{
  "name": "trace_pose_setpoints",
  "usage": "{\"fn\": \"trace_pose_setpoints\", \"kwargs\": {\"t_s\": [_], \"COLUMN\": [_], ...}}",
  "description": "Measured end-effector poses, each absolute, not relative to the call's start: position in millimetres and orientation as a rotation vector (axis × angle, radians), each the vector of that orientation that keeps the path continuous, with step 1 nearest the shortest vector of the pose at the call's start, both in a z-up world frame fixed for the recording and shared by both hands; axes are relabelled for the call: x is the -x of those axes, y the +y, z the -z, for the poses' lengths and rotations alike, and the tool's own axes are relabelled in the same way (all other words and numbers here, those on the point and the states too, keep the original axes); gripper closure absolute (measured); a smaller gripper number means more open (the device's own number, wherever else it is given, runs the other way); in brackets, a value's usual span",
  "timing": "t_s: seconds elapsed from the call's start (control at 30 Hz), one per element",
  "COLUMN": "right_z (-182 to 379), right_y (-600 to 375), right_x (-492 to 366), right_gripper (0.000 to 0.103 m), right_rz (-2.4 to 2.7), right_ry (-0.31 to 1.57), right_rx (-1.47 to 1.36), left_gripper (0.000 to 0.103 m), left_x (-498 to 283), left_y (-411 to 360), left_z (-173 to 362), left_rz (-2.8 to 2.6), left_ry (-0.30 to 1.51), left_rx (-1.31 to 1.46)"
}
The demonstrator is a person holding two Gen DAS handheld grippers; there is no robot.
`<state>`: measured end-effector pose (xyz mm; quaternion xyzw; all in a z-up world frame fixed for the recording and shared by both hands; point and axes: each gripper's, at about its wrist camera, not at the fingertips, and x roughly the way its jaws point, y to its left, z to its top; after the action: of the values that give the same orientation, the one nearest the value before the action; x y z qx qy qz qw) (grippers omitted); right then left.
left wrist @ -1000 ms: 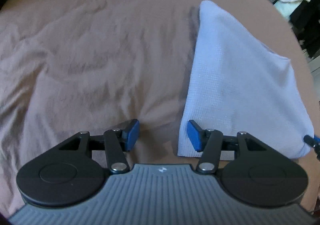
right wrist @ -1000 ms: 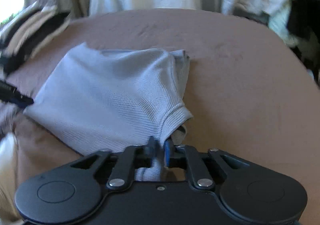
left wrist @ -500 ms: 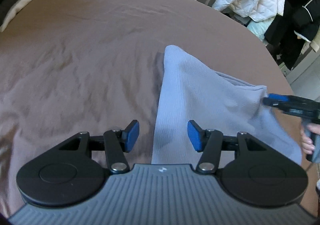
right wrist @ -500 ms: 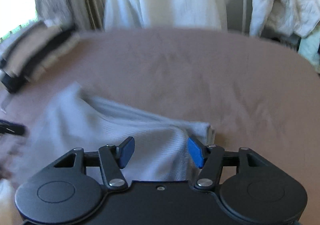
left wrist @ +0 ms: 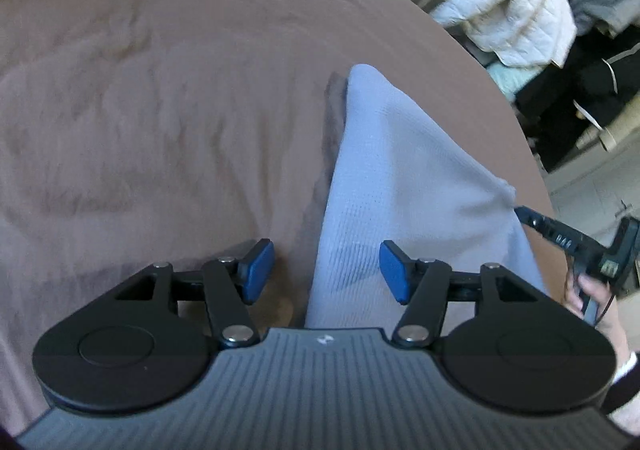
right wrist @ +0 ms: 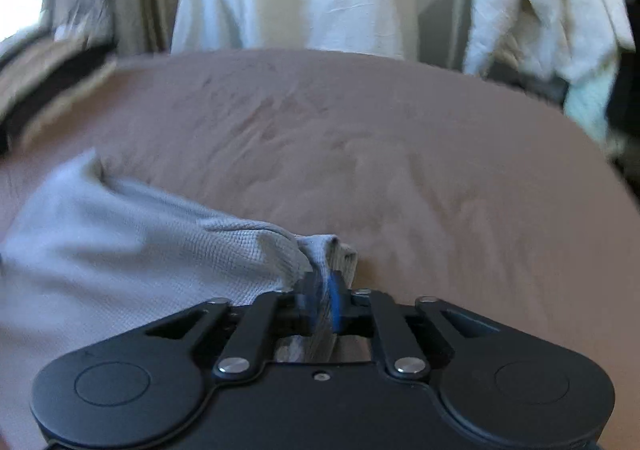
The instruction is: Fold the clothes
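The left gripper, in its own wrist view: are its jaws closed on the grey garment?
No: the left gripper has its jaws wide apart, and the grey garment lies between them untouched.

surface: bed, brown sheet (left wrist: 168, 98), wrinkled | on it: folded pale-blue garment (left wrist: 400, 178)

Pale blue knit garment (left wrist: 400, 186), folded, lying on brown bedspread (left wrist: 160, 110), one corner bunched.

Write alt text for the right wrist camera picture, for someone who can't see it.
The right tool is clamped on a bunched corner of a light blue knit garment lying on a brown bedsheet. Pale clothes hang blurred behind the bed.
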<state>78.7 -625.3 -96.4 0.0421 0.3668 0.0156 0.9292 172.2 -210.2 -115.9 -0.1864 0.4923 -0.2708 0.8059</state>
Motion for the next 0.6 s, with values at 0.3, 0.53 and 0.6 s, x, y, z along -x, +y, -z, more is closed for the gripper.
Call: {"fn": "trace_pose_setpoints", "kwargs": {"t_s": [0.3, 0.53, 0.6], "right_z": [126, 120, 104], "right_y": [-634, -601, -586], "right_x": [-100, -117, -105], "right_gripper": [0.010, 0.074, 0.078], "right_rz": [-0.171, -0.298, -0.277], "right_ry": [0.798, 0.748, 0.695], "right_rx": [-0.242, -0.157, -0.076], "left_gripper": [0.029, 0.089, 0.091], "left_x": [-229, -232, -205], "left_y": [-237, -285, -288], "left_z": [128, 121, 102], "left_rz": [0.712, 0.762, 0.778], "left_ry": [1.052, 0.964, 0.826], "left_rx": [0.476, 0.286, 0.167]}}
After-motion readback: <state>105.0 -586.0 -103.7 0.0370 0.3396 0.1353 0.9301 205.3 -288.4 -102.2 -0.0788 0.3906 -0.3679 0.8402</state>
